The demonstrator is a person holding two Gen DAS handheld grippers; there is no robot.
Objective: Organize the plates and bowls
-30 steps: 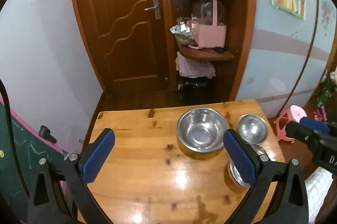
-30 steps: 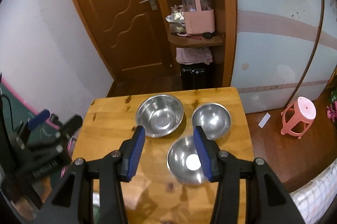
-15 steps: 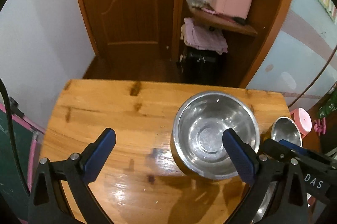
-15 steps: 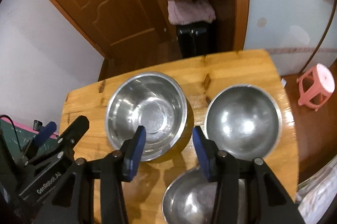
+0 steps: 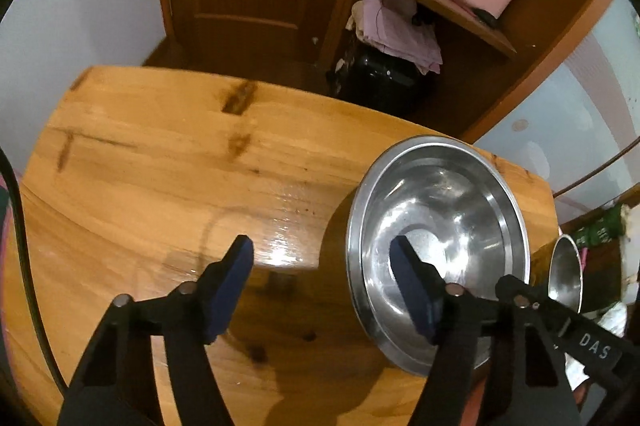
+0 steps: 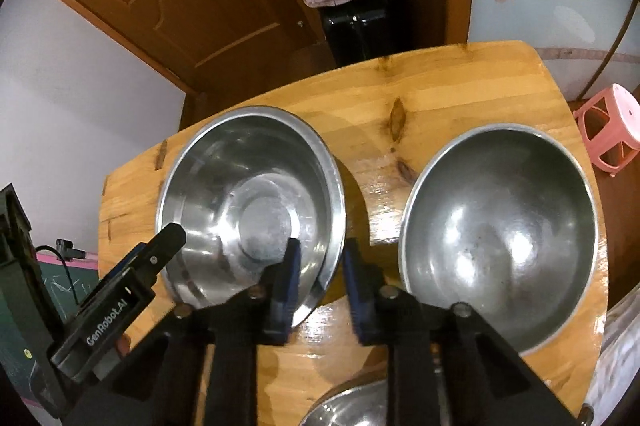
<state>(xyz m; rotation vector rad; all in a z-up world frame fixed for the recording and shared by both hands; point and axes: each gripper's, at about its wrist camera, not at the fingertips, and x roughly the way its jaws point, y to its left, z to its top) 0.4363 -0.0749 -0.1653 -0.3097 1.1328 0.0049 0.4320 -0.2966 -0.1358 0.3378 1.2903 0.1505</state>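
Large round stainless-steel bowl (image 6: 250,203), upright on glossy wooden surface (image 6: 440,97), toward its far left portion in the right wrist view. Straddled at near rim by both tools. Right tool (image 6: 318,268): blue-padded black fingers narrowly parted, one pad inside the bowl, the other outside, rim between them; contact with the rim cannot be told. Left tool (image 5: 322,268): fingers spread wide, right pad over the bowl interior (image 5: 438,238), left pad above bare wood. Second round steel bowl (image 6: 500,240), just right of the first, apart from it. Third steel bowl edge (image 6: 352,406) at near edge, mostly hidden. Pink plastic stool (image 6: 608,137) on floor beyond.
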